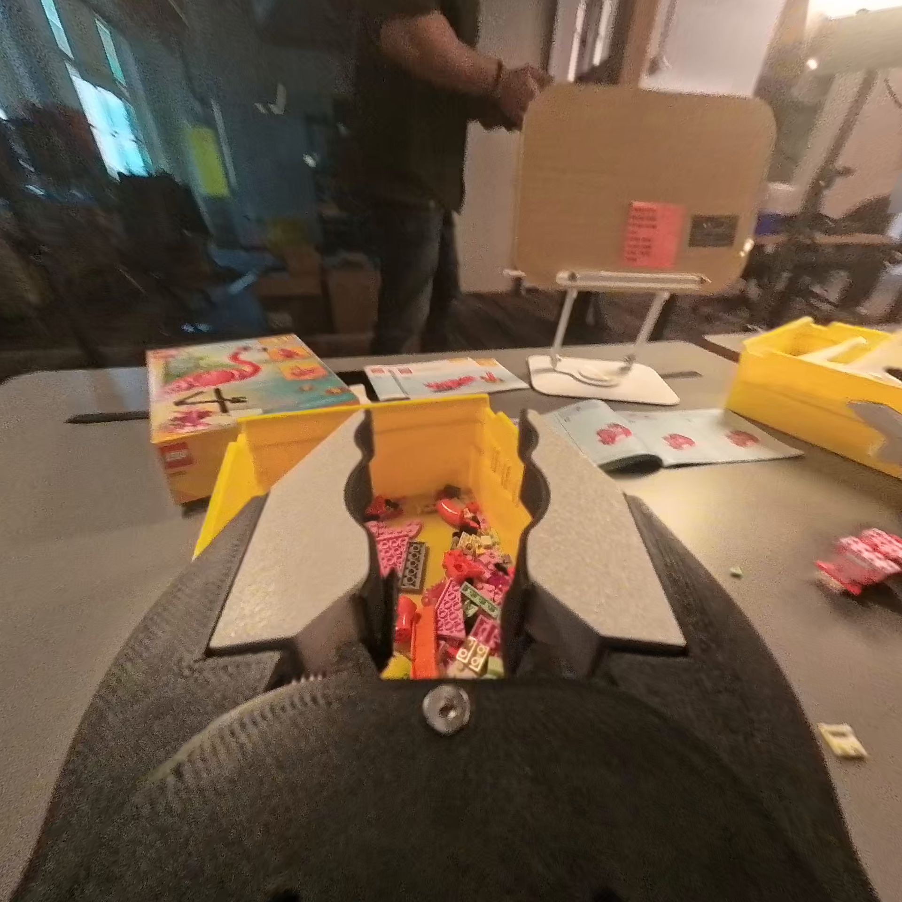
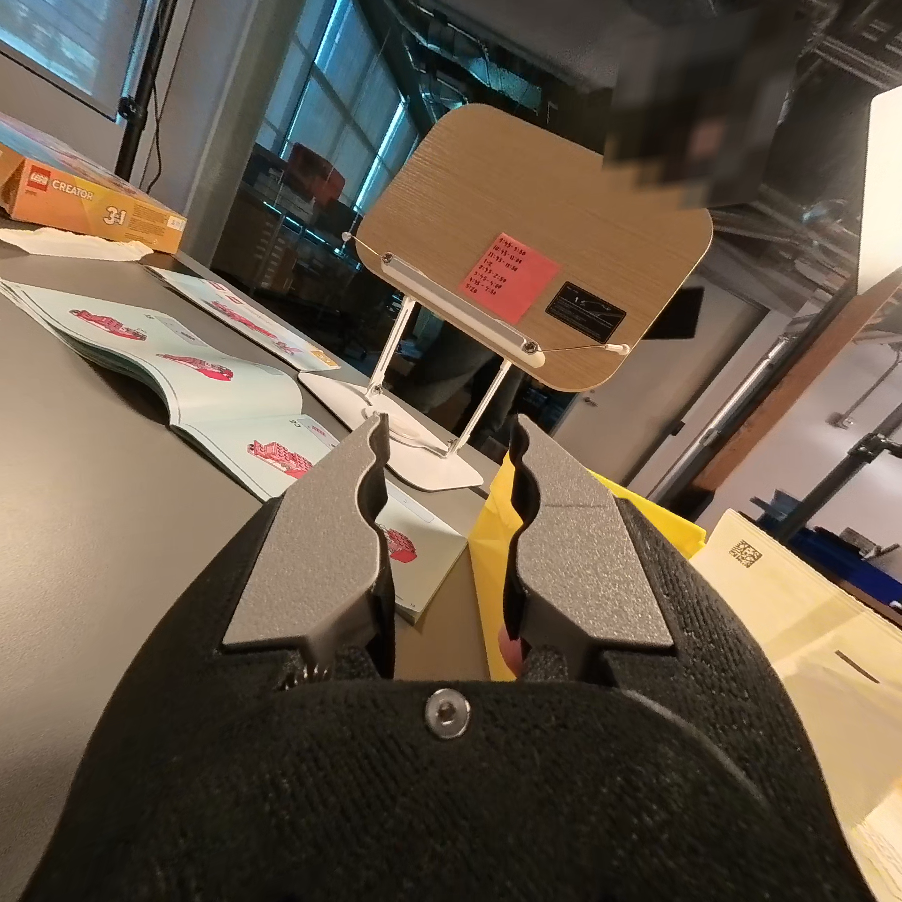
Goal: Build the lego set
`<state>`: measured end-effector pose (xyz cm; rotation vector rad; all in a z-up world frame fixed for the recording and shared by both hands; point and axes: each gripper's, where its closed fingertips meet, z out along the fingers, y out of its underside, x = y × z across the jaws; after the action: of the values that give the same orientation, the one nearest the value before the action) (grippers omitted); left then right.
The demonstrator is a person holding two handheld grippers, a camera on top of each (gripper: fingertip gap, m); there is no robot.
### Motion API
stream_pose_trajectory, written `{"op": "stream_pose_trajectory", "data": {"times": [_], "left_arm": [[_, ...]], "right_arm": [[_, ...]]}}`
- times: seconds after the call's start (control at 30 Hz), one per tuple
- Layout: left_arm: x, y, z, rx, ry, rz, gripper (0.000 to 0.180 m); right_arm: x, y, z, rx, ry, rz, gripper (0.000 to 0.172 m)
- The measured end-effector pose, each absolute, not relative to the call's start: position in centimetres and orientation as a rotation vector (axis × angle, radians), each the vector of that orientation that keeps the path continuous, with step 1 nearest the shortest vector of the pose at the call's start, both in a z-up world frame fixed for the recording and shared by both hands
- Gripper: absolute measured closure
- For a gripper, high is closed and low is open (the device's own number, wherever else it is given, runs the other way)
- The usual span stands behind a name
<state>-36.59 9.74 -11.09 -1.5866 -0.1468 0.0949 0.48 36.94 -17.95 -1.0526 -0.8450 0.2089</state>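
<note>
Grey table (image 1: 88,488) carried an open yellow cardboard box of pink bricks (image 1: 439,439) under the parted, empty left tongs (image 1: 441,420), while the right tongs (image 2: 446,429) gaped beside a yellow carton (image 2: 493,527).

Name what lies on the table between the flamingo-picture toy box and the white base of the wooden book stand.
A closed pale-blue instruction booklet lies flat between the toy box and the stand base, as the left wrist view shows.

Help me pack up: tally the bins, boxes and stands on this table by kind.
Yellow bins: 2
Brick-set box: 1
Book stand: 1
Total: 4
</note>
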Motion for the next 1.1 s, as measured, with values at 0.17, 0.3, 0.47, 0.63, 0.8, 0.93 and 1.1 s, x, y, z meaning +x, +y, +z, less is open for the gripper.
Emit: {"op": "stream_pose_trajectory", "data": {"times": [0.17, 0.3, 0.47, 0.63, 0.8, 0.93, 1.1], "left_arm": [[-37.2, 13.9, -14.0, -1.983, 0.029, -0.142, 0.14], [-36.8, 17.2, -18.4, -2.273, 0.257, -0.233, 0.152], [-35.5, 18.7, -24.3, -2.556, 0.53, -0.345, 0.155], [-35.8, 19.8, -27.0, -2.661, 0.6, -0.275, 0.154], [-37.3, 20.9, -27.9, -2.693, 0.616, -0.113, 0.141], [-37.5, 21.9, -27.4, -2.679, 0.539, -0.125, 0.125], [-38.1, 22.6, -28.7, -2.744, 0.48, -0.129, 0.127]], "right_arm": [[0.5, 37.3, -18.1, -1.067, -0.845, 0.184, 0.124], [0.6, 37.6, -18.4, -1.079, -0.847, 0.154, 0.125], [0.7, 38.0, -18.6, -1.097, -0.842, 0.122, 0.125], [0.6, 38.1, -18.8, -1.106, -0.851, 0.105, 0.126], [0.5, 38.2, -19.0, -1.109, -0.861, 0.096, 0.126], [0.4, 38.2, -19.0, -1.109, -0.866, 0.094, 0.126], [0.5, 38.2, -19.0, -1.109, -0.864, 0.099, 0.126]]}}
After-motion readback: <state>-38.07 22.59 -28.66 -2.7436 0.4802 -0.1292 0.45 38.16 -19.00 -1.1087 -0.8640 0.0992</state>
